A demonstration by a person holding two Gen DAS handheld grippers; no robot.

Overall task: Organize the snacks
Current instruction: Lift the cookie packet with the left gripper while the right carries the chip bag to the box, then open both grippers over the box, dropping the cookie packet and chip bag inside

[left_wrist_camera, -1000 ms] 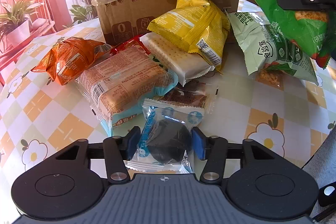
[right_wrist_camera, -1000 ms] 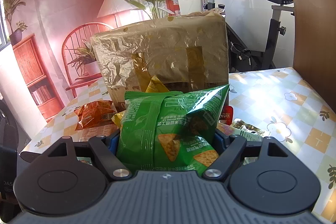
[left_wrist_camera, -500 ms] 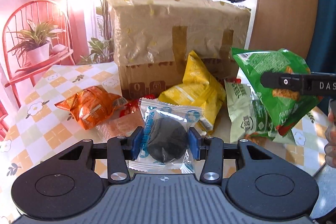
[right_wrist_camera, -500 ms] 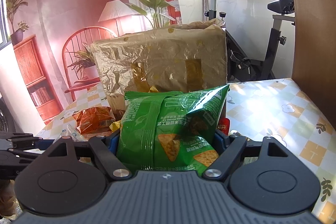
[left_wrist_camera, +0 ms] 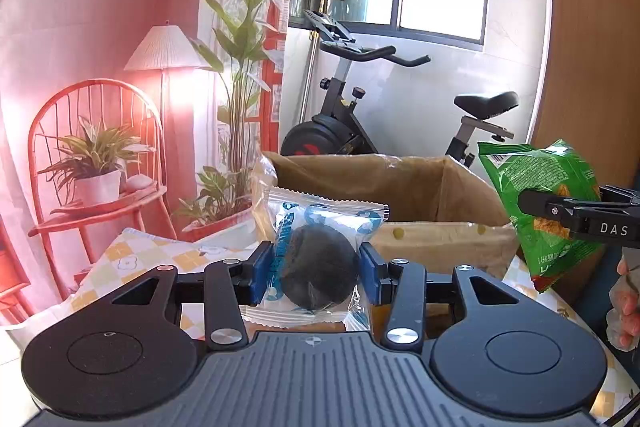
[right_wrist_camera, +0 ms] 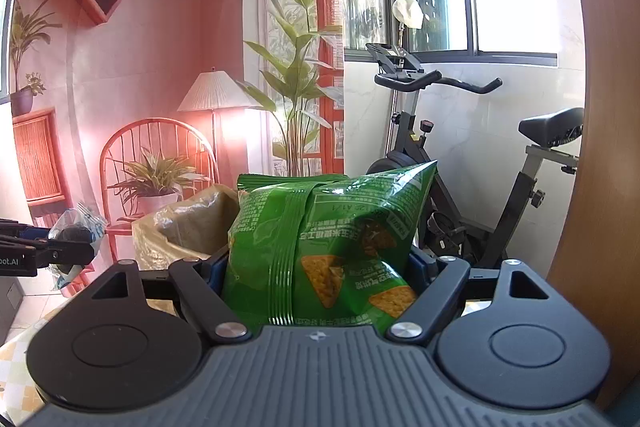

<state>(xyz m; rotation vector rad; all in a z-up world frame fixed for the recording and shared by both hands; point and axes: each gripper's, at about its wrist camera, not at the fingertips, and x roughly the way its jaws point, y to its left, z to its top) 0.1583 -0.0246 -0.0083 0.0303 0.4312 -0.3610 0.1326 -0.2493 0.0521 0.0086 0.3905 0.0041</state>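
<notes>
My left gripper [left_wrist_camera: 316, 267] is clamped partway closed on a clear packet holding a dark round cake [left_wrist_camera: 320, 255], held up in front of the open cardboard box [left_wrist_camera: 436, 231]. My right gripper [right_wrist_camera: 316, 267] stands wide, pads pressing a green chip bag [right_wrist_camera: 320, 243], raised just beside the box's right side.

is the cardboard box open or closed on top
Open. The left wrist view looks past the rim of the cardboard box onto its bare inner walls; no flap covers the top.

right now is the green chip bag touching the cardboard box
Apart. The left wrist view shows the green chip bag held in the right gripper above the cardboard box rim, with the wall visible between them.
</notes>
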